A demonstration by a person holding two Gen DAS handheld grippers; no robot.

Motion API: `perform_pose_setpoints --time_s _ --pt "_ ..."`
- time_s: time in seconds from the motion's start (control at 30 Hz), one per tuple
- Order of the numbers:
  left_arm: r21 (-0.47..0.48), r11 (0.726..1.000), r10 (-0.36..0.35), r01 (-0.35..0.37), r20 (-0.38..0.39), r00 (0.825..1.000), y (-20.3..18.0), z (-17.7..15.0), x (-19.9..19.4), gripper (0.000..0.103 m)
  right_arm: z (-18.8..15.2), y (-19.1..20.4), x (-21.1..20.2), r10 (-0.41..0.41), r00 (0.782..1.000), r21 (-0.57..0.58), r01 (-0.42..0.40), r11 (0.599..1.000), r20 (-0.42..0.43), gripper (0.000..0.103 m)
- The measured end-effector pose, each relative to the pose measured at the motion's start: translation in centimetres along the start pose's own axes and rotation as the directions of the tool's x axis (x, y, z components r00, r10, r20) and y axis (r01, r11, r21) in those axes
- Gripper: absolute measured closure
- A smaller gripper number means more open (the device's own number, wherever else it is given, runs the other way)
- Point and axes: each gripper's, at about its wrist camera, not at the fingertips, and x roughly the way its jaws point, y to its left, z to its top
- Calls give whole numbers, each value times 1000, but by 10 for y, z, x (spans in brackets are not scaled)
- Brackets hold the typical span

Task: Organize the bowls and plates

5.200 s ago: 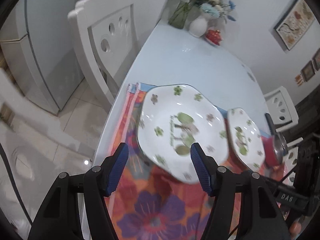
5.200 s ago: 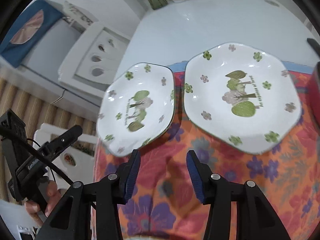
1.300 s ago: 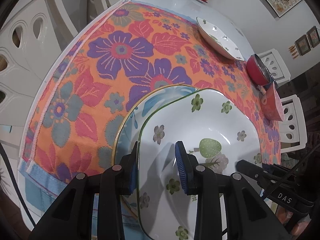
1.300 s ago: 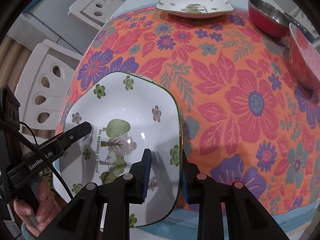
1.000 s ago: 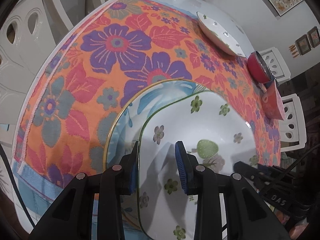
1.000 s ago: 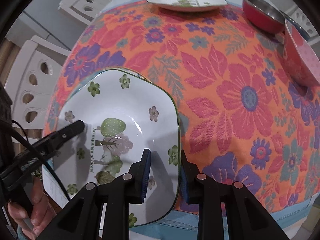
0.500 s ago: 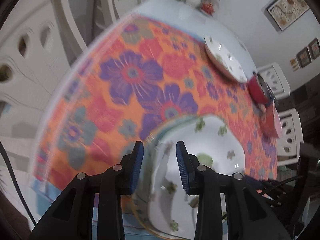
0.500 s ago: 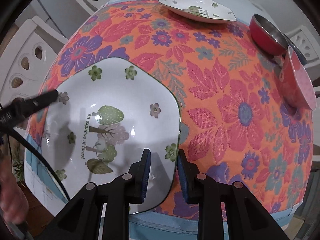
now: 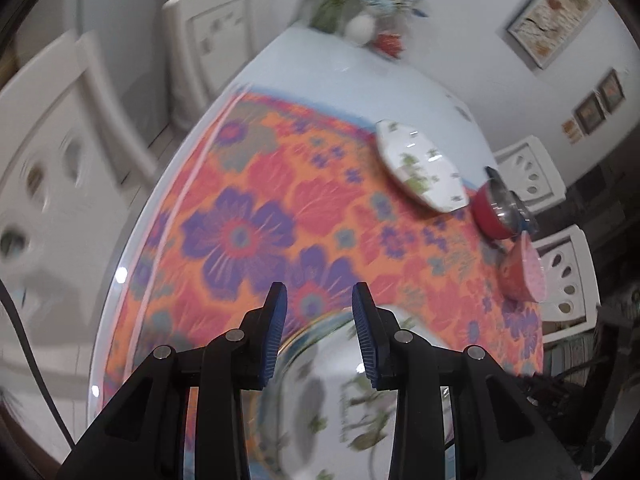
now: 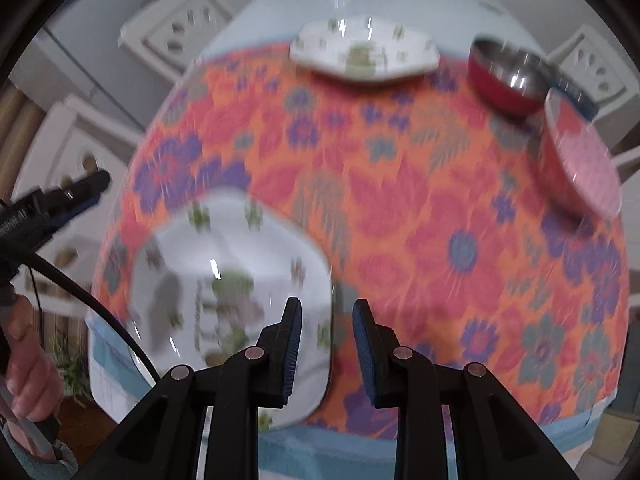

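Plates sit at both ends of the flowered tablecloth (image 10: 420, 216): a near plate (image 10: 232, 280) with green leaf prints lies at the front left edge of the cloth, and a far plate (image 10: 364, 54) of the same pattern rests at the back edge, partly on the pale table (image 9: 340, 76). In the left wrist view the near plate (image 9: 320, 392) appears blurred, lying on top of a larger plate (image 9: 288, 348) with a yellow rim and blue pattern.

The right gripper (image 10: 326, 320) hangs over the near plate's right edge with its blue pads apart and nothing between them; the left pad is above the plate and the right pad above the cloth. The left gripper (image 9: 318, 304) is also parted and empty, over the far rim of the near plate, and it shows in the right wrist view at the left (image 10: 68, 196), apart from the plate.

To the right of the far plate stands a red bowl (image 10: 508, 76) with a shiny metal inside, and just in front of it a pink bowl (image 10: 576, 160). White chairs (image 10: 176, 36) stand around the table.
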Motion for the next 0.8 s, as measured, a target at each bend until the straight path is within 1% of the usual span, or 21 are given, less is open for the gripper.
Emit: perform_pose_setpoints --time_s 0.07,0.17,0.2,0.23,0.27,0.3,0.37,0.43,0.47,0.57,0.63,0.73,0.8 --pt "51 999 -14 13 23 1000 -17 17 -3 72 17 -10 -16 14 998 30 -16 999 68 77" --pt "104 994 -37 32 46 998 -36 42 -4 72 41 -25 -30 35 989 80 -47 996 142 77" --pt "123 992 -42 35 52 998 -43 52 -3 71 52 -33 -33 41 986 103 -58 993 165 76" --pt "140 990 -45 36 57 997 -48 61 -2 67 61 -40 -36 45 983 122 -67 990 179 76" --pt "157 987 -48 38 62 997 -53 70 0 64 71 -49 -37 49 980 152 -80 985 193 72" --pt "180 983 -57 45 61 996 -60 81 5 62 80 -56 -37 54 978 179 -91 980 202 65" --pt "235 970 -73 65 29 997 -72 95 20 62 97 -71 -32 75 974 241 -127 962 215 56" --pt "284 957 -58 51 15 998 -81 105 36 62 111 -84 -24 108 968 292 -174 940 228 56" --pt "296 954 -55 50 10 998 -84 108 43 62 122 -92 -15 113 969 329 -183 926 222 56" --pt "280 956 -79 87 -37 996 -86 125 76 62 138 -108 9 114 973 402 -189 896 203 56" --pt "251 962 -95 111 -72 993 -81 135 99 62 148 -115 25 103 977 431 -175 885 185 56" --pt "221 966 -108 132 -119 987 -76 145 135 62 161 -122 44 82 982 442 -150 884 168 56" --pt "214 966 -114 144 -145 983 -74 148 154 62 171 -125 59 82 984 446 -146 883 159 56"
